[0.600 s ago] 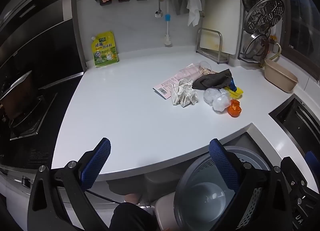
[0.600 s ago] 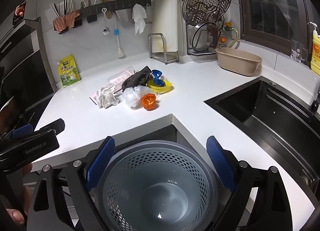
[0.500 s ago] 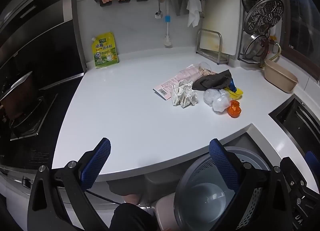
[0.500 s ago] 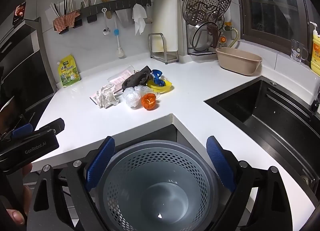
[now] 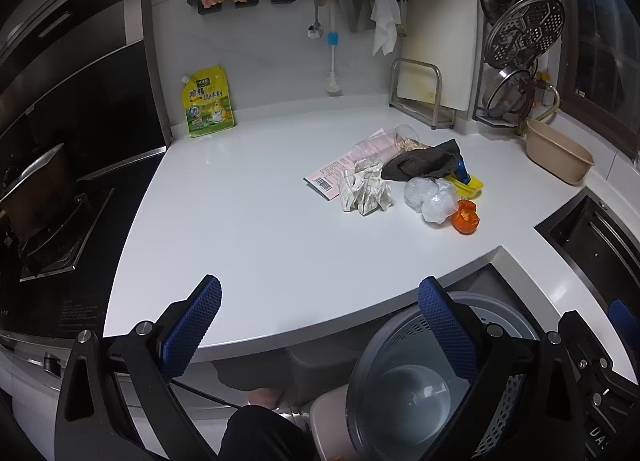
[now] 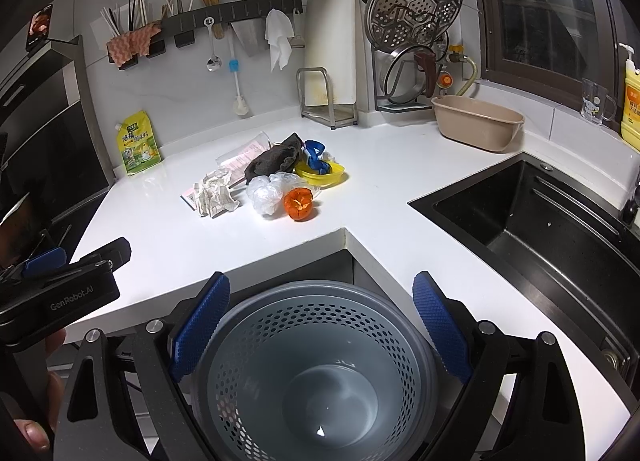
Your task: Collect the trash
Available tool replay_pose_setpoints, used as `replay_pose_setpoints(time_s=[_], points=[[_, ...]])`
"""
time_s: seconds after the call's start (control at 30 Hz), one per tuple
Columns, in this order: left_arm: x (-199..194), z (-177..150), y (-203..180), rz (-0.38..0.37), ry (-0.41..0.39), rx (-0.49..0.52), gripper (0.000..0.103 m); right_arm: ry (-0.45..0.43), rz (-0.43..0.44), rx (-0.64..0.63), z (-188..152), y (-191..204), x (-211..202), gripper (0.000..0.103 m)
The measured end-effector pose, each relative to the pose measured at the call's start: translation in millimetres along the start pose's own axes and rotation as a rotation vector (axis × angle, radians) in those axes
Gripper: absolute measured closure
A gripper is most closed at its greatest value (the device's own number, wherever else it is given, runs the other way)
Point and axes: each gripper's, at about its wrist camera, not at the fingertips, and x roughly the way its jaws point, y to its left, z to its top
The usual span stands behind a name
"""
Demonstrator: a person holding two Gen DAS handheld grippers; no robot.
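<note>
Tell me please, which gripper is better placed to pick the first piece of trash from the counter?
Probably the left gripper: it is open, empty, over the counter edge facing the crumpled paper. The right gripper, also open, hangs above the grey bin, farther from the pile.

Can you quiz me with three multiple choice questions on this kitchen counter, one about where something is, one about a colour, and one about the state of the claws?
1. Where is the grey perforated bin?
A. On the counter
B. Below the counter's edge
C. In the sink

2. What colour is the fruit peel beside the clear plastic bag?
A. Orange
B. Green
C. Purple

3. What state are the left claw and right claw in?
A. Both shut on trash
B. One holds paper
C. Both open and empty

Answers: B, the bin sits lower than the counter at its corner; A, the peel is bright orange; C, each claw's blue pads stand wide apart with nothing between.
</note>
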Motion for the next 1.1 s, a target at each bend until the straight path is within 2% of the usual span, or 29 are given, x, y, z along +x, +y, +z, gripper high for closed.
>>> replay_pose_setpoints(time_s=[1.1], points=[[1.6, -3.3, -3.3, 0.003, 0.010, 0.006, 0.006, -0.002, 0.003, 0.004, -1.7, -0.2, 0.7, 0.014]])
